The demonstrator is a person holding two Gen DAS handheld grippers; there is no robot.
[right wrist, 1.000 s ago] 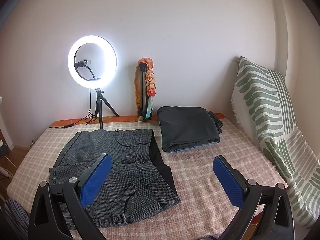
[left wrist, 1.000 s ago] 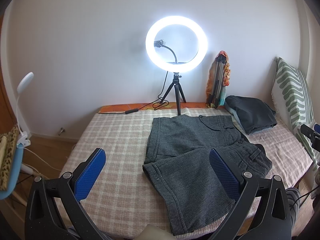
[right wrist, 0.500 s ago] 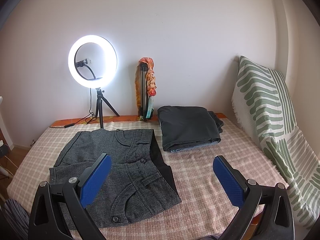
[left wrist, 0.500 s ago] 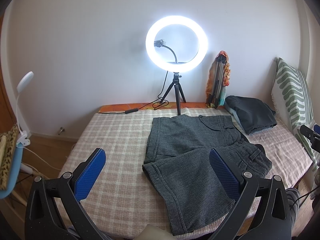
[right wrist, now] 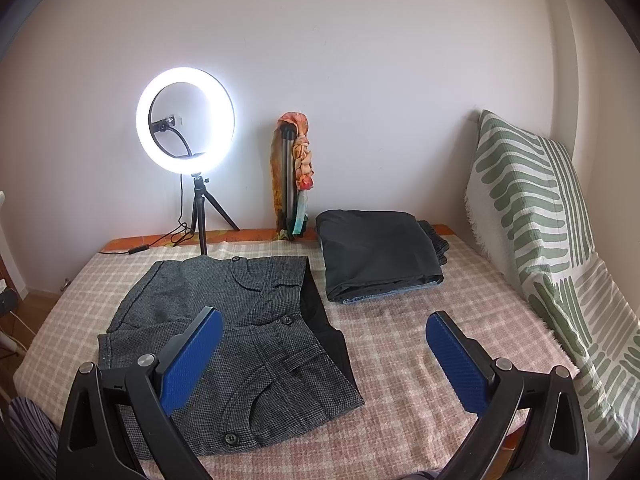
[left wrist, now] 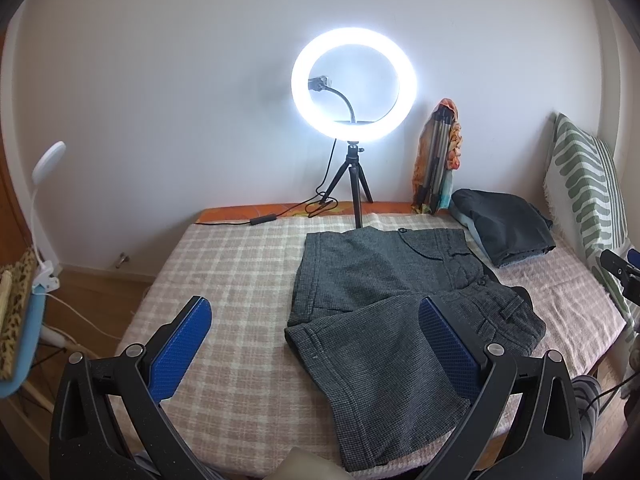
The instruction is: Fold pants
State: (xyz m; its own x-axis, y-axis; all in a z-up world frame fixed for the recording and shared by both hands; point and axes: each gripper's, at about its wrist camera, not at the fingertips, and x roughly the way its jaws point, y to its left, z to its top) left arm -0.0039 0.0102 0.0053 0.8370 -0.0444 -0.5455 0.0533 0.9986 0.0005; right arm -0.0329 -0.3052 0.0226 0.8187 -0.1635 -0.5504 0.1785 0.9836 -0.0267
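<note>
A pair of grey tweed shorts lies spread flat on the checked bed cover, legs pointing left, waist to the right. The same shorts fill the lower left of the right wrist view, buttons showing. My left gripper hangs open above the bed's near edge, its right blue pad over the nearer leg, nothing between its fingers. My right gripper is open too, held over the waist end of the shorts and the bare cover beside it.
A lit ring light on a small tripod stands at the bed's far edge, cable trailing left. A folded tripod with a scarf leans on the wall. Folded dark clothes lie at the back right. A green striped pillow rests right.
</note>
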